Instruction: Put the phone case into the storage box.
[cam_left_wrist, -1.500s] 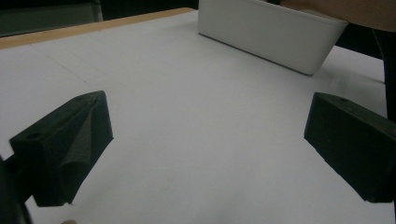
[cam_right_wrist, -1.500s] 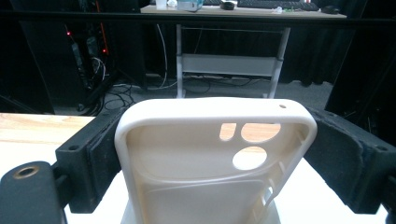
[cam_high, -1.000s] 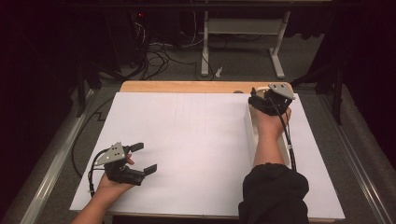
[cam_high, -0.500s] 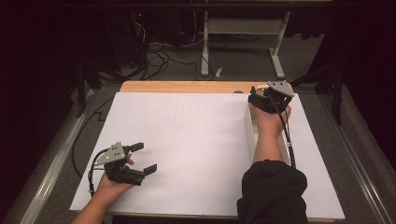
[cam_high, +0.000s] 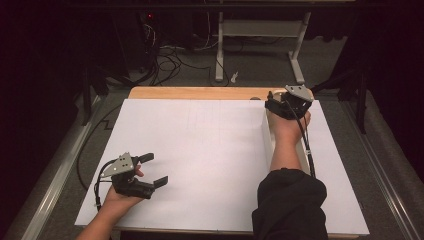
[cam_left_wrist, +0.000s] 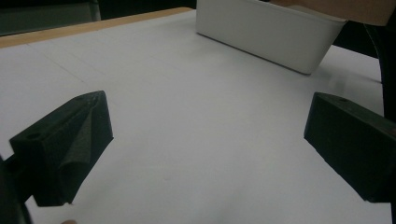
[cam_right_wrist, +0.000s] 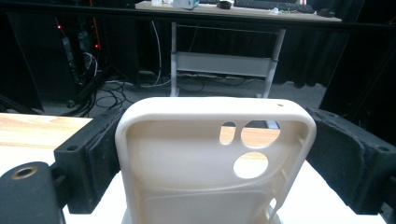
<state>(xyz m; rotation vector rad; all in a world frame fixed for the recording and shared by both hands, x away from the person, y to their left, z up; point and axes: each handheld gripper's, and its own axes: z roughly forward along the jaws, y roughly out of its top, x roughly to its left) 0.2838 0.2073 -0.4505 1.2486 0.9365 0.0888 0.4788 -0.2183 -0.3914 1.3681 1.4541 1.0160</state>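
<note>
A cream phone case (cam_right_wrist: 187, 158) with camera cut-outs stands upright between the jaws of my right gripper (cam_right_wrist: 215, 135), which is shut on its two long edges. In the high view that right gripper (cam_high: 281, 104) is at the far right of the table, above the far end of a white bin (cam_high: 267, 137), with the forearm lying over the bin. My left gripper (cam_high: 156, 169) rests low over the white sheet (cam_high: 200, 150) at the near left. In its own view the left gripper (cam_left_wrist: 208, 112) is open, its jaws wide apart with nothing between them.
The white bin (cam_left_wrist: 266, 32) shows ahead in the left gripper view. A strip of wooden table edge (cam_high: 200, 93) runs along the far side. Beyond it are a desk frame (cam_high: 260, 30) and cables on the floor. A metal rail (cam_high: 60, 170) borders the left side.
</note>
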